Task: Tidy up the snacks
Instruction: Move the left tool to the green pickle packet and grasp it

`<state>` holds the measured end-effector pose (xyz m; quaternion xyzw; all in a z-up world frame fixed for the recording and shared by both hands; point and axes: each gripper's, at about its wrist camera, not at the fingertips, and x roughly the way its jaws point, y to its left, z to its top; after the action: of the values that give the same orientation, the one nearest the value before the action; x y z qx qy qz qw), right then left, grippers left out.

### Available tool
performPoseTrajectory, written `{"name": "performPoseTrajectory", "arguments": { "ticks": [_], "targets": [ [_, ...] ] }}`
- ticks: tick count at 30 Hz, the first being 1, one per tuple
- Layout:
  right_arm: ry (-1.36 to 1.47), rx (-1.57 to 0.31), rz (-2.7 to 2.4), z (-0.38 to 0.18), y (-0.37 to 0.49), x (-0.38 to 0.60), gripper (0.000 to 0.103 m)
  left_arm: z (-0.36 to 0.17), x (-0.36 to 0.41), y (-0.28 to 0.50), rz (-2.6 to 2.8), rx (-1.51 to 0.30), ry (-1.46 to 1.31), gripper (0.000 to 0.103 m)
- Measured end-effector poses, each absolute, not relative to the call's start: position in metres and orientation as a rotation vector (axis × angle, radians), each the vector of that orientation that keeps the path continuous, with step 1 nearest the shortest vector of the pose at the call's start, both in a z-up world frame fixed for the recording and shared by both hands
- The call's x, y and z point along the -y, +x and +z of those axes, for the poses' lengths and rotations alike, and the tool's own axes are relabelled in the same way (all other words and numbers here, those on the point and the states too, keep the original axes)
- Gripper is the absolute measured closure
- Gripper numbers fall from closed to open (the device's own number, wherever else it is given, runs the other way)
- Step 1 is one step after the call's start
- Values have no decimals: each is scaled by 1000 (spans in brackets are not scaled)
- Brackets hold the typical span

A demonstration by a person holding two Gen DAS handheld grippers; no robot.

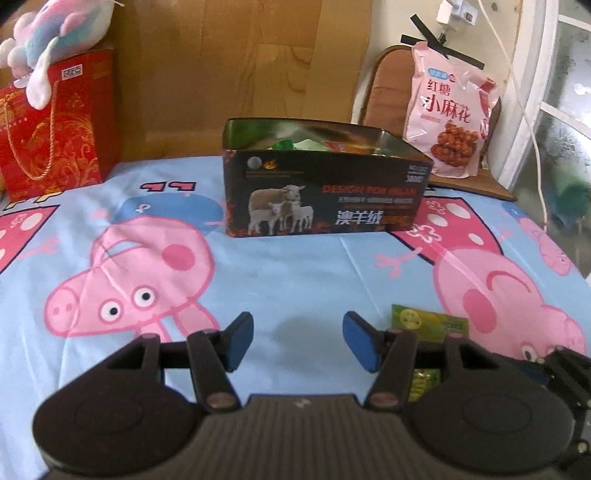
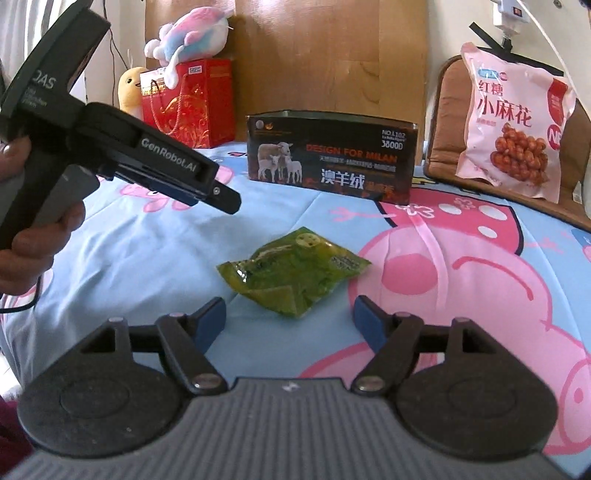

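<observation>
A green snack packet (image 2: 293, 271) lies flat on the cartoon-pig cloth, just beyond my right gripper (image 2: 290, 317), which stands open and empty. In the left wrist view the same green packet (image 1: 430, 319) shows to the right, partly hidden behind the right finger. My left gripper (image 1: 297, 339) is open over bare cloth with nothing between its blue pads. A dark tin box (image 1: 325, 184) printed with sheep stands open at the back with snacks inside; the tin box (image 2: 332, 158) also appears in the right wrist view. A pink snack bag (image 2: 513, 122) leans at the back right.
A red gift bag (image 1: 55, 122) with a plush toy (image 1: 55, 33) on top stands back left. The pink bag (image 1: 448, 110) rests on a brown chair (image 2: 443, 147). A hand (image 2: 33, 236) holds the left gripper's body (image 2: 122, 155). A white cable (image 1: 532, 122) hangs at the right.
</observation>
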<state>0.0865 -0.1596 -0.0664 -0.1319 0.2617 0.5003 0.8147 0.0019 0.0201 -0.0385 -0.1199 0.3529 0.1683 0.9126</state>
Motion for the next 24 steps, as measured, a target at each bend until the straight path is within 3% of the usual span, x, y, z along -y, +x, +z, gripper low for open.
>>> {"name": "performPoseTrajectory", "arguments": {
  "ticks": [24],
  "targets": [
    [-276,-567,1045,-65,84,159,25,-51,-32,7,359,-753,-258,46]
  ]
}}
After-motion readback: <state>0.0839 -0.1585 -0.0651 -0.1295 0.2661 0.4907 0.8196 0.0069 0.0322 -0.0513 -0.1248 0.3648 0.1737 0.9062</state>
